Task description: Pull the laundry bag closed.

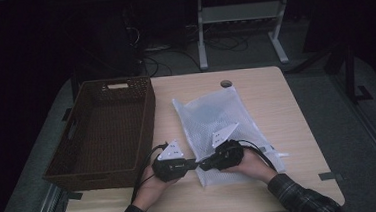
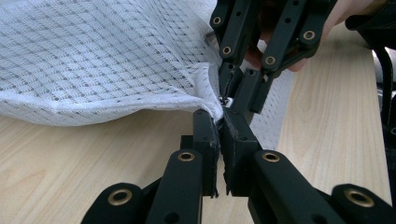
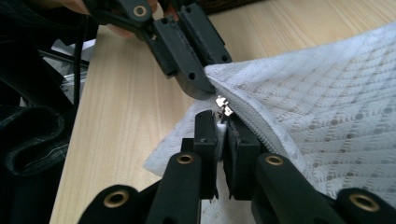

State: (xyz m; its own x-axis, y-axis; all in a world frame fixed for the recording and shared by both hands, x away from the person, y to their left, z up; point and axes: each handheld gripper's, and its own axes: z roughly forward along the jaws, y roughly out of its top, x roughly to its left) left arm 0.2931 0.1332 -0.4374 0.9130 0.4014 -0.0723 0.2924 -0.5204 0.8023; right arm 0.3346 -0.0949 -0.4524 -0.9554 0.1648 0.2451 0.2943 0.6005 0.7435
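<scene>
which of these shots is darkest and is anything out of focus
High view is darkest, dim around the table, though the mesh bag reads clearly; both gripper views are bright, with the zipper pull sharp and the nearest claw parts slightly soft.

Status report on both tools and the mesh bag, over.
Left tool shut on mesh bag corner. Right tool shut at zipper pull. Basket clear, beside them.

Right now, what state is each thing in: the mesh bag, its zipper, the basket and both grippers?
Mesh bag: lying flat on the table, near corner lifted between the grippers.
Zipper: closed as far as it shows, slider at the corner.
Basket: empty, upright.
Left gripper: shut on the bag's corner.
Right gripper: shut on the bag's edge beside the slider.
</scene>
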